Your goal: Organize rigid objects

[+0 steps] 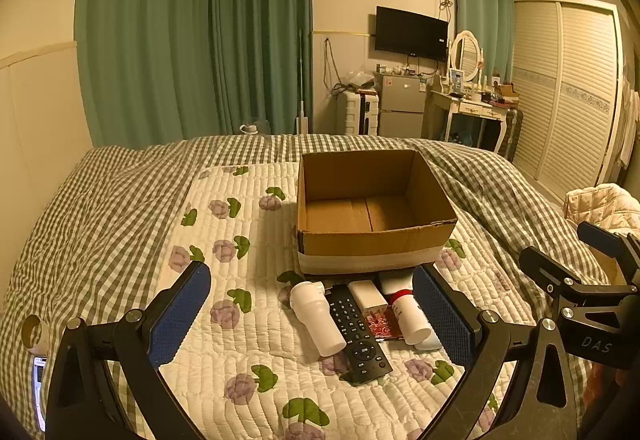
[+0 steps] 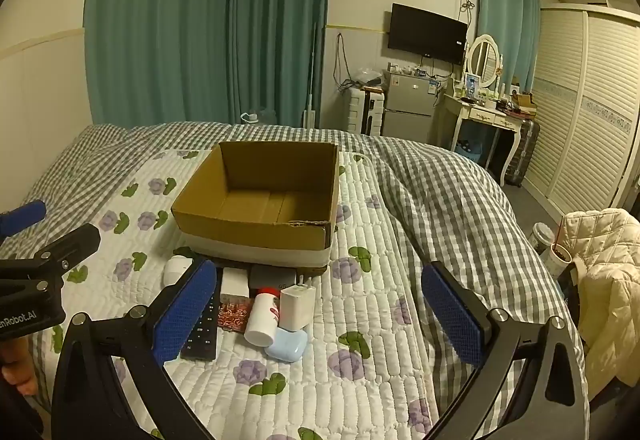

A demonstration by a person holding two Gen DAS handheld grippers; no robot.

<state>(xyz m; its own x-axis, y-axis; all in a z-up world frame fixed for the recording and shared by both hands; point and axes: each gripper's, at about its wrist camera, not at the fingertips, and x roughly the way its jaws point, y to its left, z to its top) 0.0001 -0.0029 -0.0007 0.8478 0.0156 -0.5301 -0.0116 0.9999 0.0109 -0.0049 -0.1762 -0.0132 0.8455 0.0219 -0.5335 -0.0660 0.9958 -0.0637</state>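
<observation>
An empty cardboard box (image 1: pixel 372 236) (image 2: pixel 248 226) sits on the floral quilt. Lying in a cluster just in front of it are a white bottle (image 1: pixel 316 316) (image 2: pixel 176 270), a black remote (image 1: pixel 358 332) (image 2: pixel 204 328), a small white box (image 1: pixel 368 296) (image 2: pixel 235 282), a red patterned card (image 1: pixel 382 324) (image 2: pixel 232 316) and a red-capped white bottle (image 1: pixel 408 316) (image 2: pixel 262 316). A white charger (image 2: pixel 296 306) and a pale blue earbud case (image 2: pixel 286 346) also lie there. My left gripper (image 1: pixel 311 272) hovers open above the cluster. My right gripper (image 2: pixel 320 270) is open beside the cluster's right end, holding nothing.
A gingham duvet (image 2: pixel 440 200) bunches up to the right of the box. A cream jacket (image 2: pixel 600 280) and two cups (image 2: pixel 556 252) sit off the bed's right edge. A tape roll (image 1: pixel 34 332) lies at the left. Floral quilt (image 2: pixel 360 320) stretches right of the cluster.
</observation>
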